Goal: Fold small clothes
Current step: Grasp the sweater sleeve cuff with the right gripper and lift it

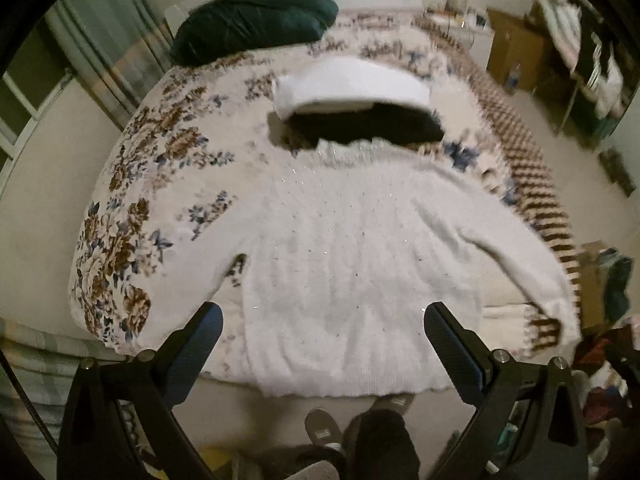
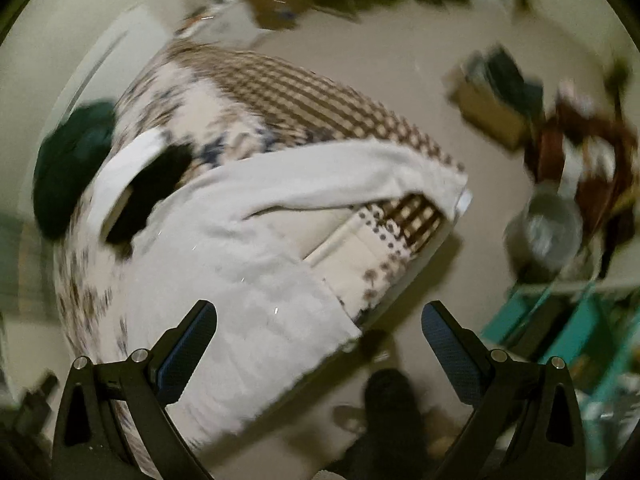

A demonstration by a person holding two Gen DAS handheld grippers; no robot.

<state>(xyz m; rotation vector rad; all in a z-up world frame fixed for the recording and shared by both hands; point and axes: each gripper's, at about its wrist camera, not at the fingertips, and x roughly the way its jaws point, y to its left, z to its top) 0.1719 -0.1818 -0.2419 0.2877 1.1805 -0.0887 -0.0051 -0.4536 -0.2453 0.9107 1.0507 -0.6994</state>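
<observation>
A white knit sweater [image 1: 344, 264] lies spread flat on a floral bedspread [image 1: 160, 184], collar toward the far side, hem at the near edge, right sleeve stretched toward the bed's right edge. My left gripper [image 1: 322, 320] is open and empty, above the sweater's hem. The right wrist view is blurred; the sweater [image 2: 240, 264] shows there with its sleeve reaching the bed's corner. My right gripper [image 2: 320, 316] is open and empty above the sweater's lower right corner.
Beyond the collar lie a folded white item [image 1: 352, 82] and a black garment [image 1: 372, 126]. A dark green bundle [image 1: 252, 20] sits at the bed's far left. The person's shoes [image 1: 324, 430] stand below the bed edge. Boxes and clutter [image 2: 576, 152] fill the floor at right.
</observation>
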